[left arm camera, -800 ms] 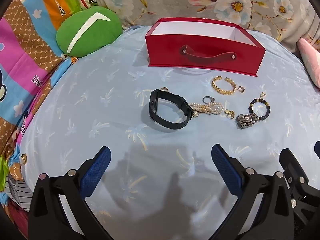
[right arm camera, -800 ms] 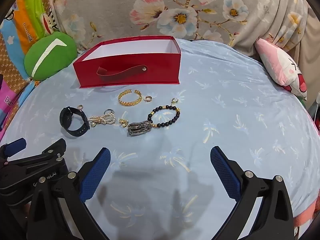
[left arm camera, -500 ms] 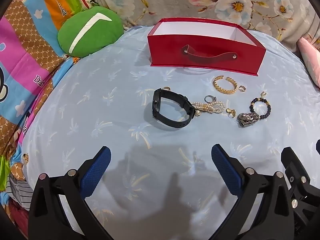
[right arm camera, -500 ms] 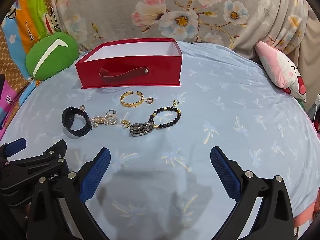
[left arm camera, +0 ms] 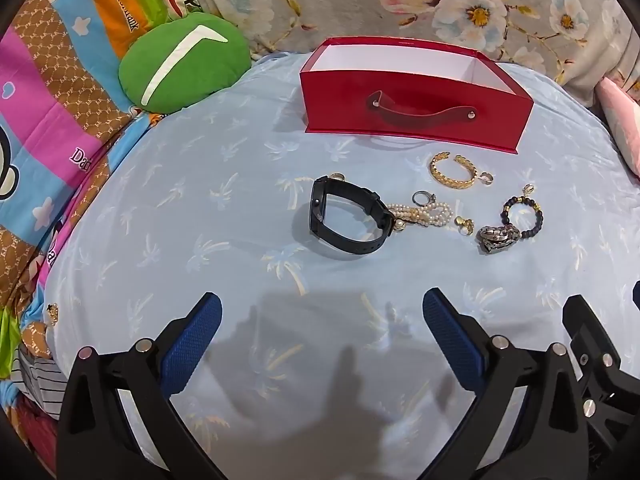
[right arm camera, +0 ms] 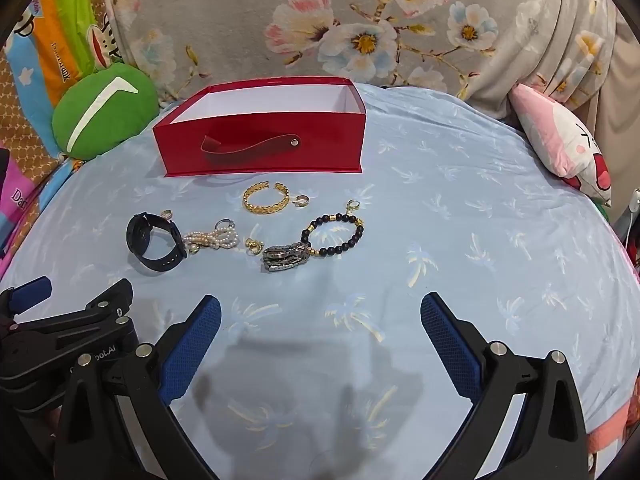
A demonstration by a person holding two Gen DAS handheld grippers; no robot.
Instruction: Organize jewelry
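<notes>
Jewelry laid out on a bed before an open red box (left arm camera: 416, 120)

Left hand-held gripper (left arm camera: 320, 336) and right hand-held gripper (right arm camera: 320, 336) hover spread wide, gripping nothing. On the blue sheet (right arm camera: 480, 240) lie a black watch (left arm camera: 348, 216), pearl bracelet (left arm camera: 420, 214), gold cuff (left arm camera: 452, 170) and black bead bracelet (left arm camera: 524, 216), all near the box.

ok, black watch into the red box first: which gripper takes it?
Left, probably. The black watch lies nearly straight ahead of the left gripper, whose jaws are open and empty. From the right gripper, also open, it sits far off to the left side. The red box is just beyond.
</notes>
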